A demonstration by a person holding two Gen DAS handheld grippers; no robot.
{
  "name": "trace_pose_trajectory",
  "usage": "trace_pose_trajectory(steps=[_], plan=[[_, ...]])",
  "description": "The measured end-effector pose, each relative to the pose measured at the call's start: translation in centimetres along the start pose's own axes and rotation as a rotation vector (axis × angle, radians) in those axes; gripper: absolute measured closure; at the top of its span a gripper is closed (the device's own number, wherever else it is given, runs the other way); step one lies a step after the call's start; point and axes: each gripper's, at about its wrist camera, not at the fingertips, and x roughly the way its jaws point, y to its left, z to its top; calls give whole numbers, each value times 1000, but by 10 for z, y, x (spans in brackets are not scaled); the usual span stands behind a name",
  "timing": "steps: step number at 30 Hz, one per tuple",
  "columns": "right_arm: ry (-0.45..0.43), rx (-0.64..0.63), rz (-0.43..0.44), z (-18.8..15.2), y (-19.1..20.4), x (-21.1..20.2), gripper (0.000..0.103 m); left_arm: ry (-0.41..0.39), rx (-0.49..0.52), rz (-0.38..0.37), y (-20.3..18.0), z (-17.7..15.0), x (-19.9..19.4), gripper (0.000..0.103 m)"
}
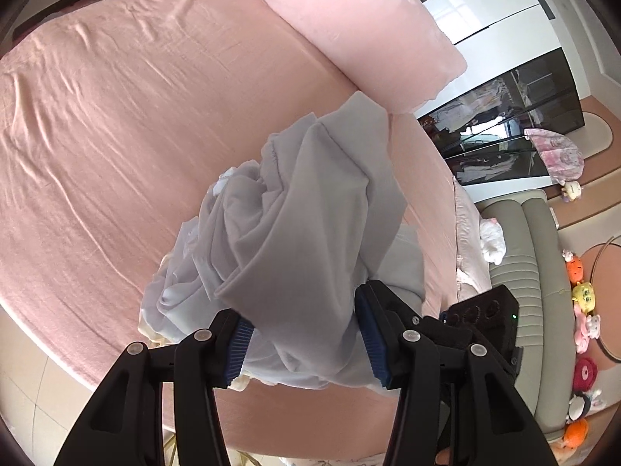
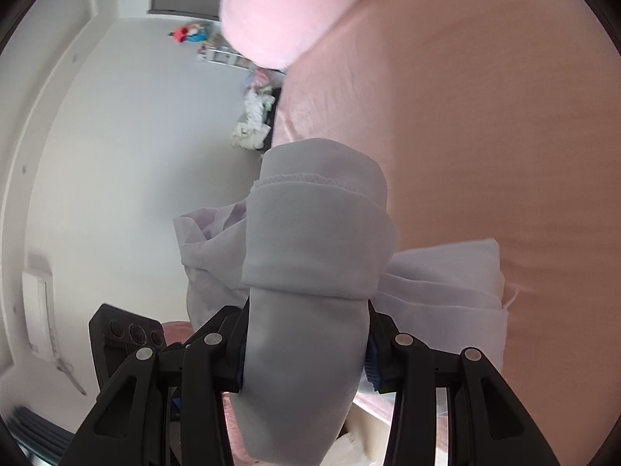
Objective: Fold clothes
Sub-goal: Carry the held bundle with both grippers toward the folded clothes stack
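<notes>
Bedroom in a home, as we read it. We note: a bed [image 1: 136, 116] under a wrinkled pink sheet; a plush pink pillow [image 1: 357, 27]; a glass-fronted wardrobe [image 1: 512, 128] with clothes hanging inside; a padded grey bench [image 1: 528, 256]; plush toys [image 1: 582, 299] along the wall (mostly blurred).

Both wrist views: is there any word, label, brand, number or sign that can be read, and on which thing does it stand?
No readable text in either view.
Grey garment: a small white tag shows at its crumpled edge, too small to read.
Pink patterned cloth by the dark glass cabinet: printed pictures only, too blurred for any words.
Plush toys beside the sofa: no lettering can be made out.
White wall unit in the right wrist view: blurred, no label readable.
</notes>
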Motion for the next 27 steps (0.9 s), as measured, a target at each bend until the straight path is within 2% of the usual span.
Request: trace_pose_trajectory(steps=[6, 10, 11, 13, 15, 18, 20, 23, 27], plan=[[71, 61, 1, 1, -16, 22, 58, 27, 7, 35, 8, -4, -1, 56], [102, 55, -21, -5, -15, 28, 58, 88, 34, 71, 14, -6, -5, 49], [106, 52, -28, -6, -14, 29, 58, 100, 59, 100, 11, -5, -8, 42], [109, 45, -43, -7, -12, 31, 58, 114, 113, 154, 5, -3, -14, 40], [109, 38, -55, -8, -11, 31, 58, 60, 180, 182, -7, 0, -31, 37], [116, 12, -63, -11, -8, 29, 58, -30, 306, 210, -30, 9, -51, 19], [121, 11, -63, -15, -8, 27, 58, -55, 375, 219, -42, 15, -54, 19], [120, 1, -74, -19, -8, 21, 58, -16, 455, 193, -48, 19, -42, 19], [121, -1, -87, -22, -11, 13, 58, 7, 505, 245, -39, 18, -25, 19]])
